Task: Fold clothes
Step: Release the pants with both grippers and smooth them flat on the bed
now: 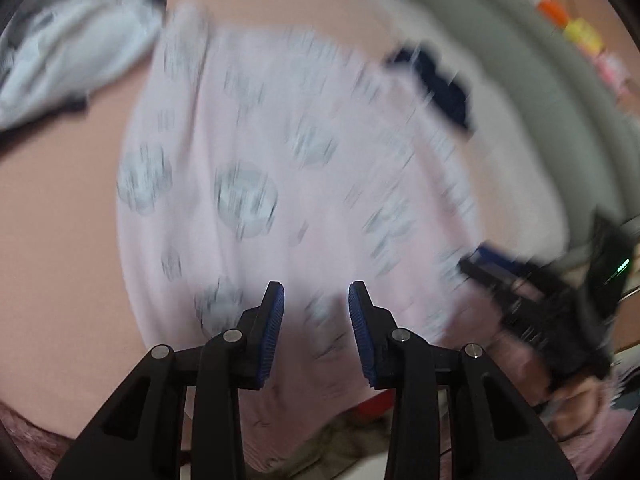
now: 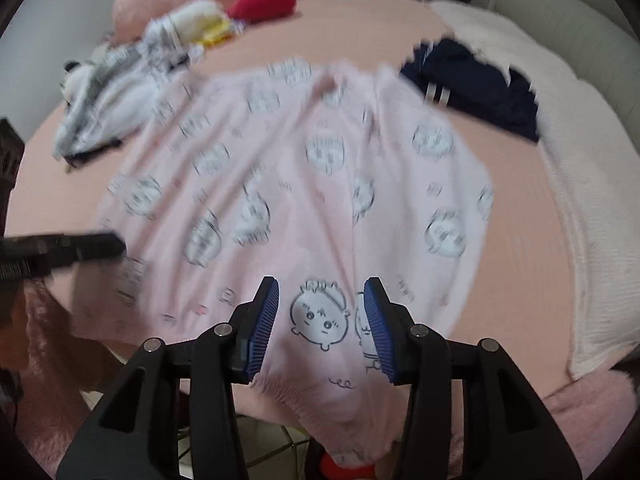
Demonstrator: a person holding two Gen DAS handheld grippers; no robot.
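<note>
The pink pyjama bottoms point(image 2: 304, 184), printed all over with little grey cartoon faces, lie spread across the peach bedsheet point(image 2: 520, 240), their gathered elastic waistband point(image 2: 312, 400) hanging just over the near edge of the bed. The right gripper point(image 2: 321, 322) hovers over that waistband end with its blue pads point(image 2: 262, 326) well apart and nothing between them. The left gripper point(image 1: 316, 330) is likewise wide open and empty, hanging over the near part of the same cloth; its view is smeared with motion, so exactly how close it sits to the fabric I cannot tell.

This looks like thin, soft cotton: light, limp, and sure to sag and crease wherever it isn't supported. It won't slip much on the ribbed pads, but a pinch on a single layer in the middle would only drag up a tent of cloth. The waistband seems the best hold, being thicker and bunched, with one gripper toward each side of it. Off to the left lies a crumpled grey-and-white garment point(image 2: 108, 100), and a navy garment with white stripes point(image 2: 472, 76) sits just beyond the far right corner of the bottoms.
</note>
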